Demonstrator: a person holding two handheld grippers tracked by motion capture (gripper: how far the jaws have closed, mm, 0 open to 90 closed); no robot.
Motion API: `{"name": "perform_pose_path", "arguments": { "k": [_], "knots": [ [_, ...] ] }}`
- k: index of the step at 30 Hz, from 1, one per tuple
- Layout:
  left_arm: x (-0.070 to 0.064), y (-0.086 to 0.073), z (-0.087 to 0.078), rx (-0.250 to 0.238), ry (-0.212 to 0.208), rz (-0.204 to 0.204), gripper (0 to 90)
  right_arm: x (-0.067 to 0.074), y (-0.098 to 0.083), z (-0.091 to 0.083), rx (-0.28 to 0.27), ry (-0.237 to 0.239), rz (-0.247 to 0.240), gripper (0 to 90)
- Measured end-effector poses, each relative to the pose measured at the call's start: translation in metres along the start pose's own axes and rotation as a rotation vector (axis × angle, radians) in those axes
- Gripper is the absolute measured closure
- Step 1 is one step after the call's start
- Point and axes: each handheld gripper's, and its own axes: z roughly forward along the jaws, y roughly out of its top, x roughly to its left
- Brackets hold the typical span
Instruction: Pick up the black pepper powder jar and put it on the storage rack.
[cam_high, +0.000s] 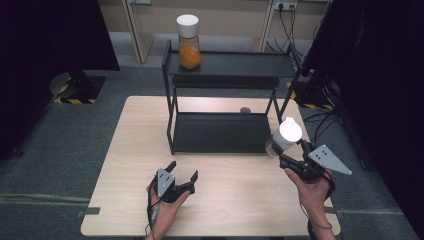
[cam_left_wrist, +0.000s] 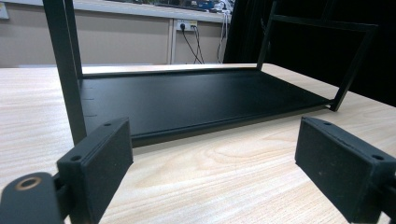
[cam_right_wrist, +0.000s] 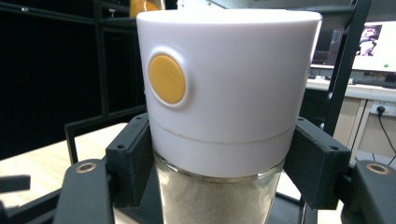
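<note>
A white-lidded glass jar of pale powder is clamped between the jaws of the right gripper, held just off the near right corner of the black two-tier shelf. The lower tier is left free. The left gripper is held with jaws apart over bare table. An orange-filled jar is seen on the upper tier's far left. No writing can be read; a yellow dot is borne on the lid.

Light: even and soft from overhead, bright on the table.
Shadows: faint, under the rack.
Dark zones: black either side of the rack (no detail).
Glare: mild sheen on the white lid.
Focus: background behind the rack slightly soft.
</note>
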Motion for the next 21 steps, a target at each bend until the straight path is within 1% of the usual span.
{"name": "perform_pose_path", "arguments": {
  "k": [5,11,14,21],
  "knots": [
    [0.000,0.000,0.000,0.000,0.000,0.002,10.7,-0.003,0.008,0.003,-0.017,-0.007,0.001,31.0],
    [0.000,0.000,0.000,0.001,0.001,0.001,10.7,-0.007,0.018,0.008,-0.027,-0.012,-0.010,31.0],
    [0.000,0.000,0.000,0.000,0.001,0.000,10.7,-0.008,0.023,0.011,-0.031,-0.017,-0.008,31.0],
    [0.000,0.000,0.000,0.001,0.000,0.000,10.7,-0.010,0.034,0.018,-0.045,-0.015,-0.016,31.0]
  ]
}}
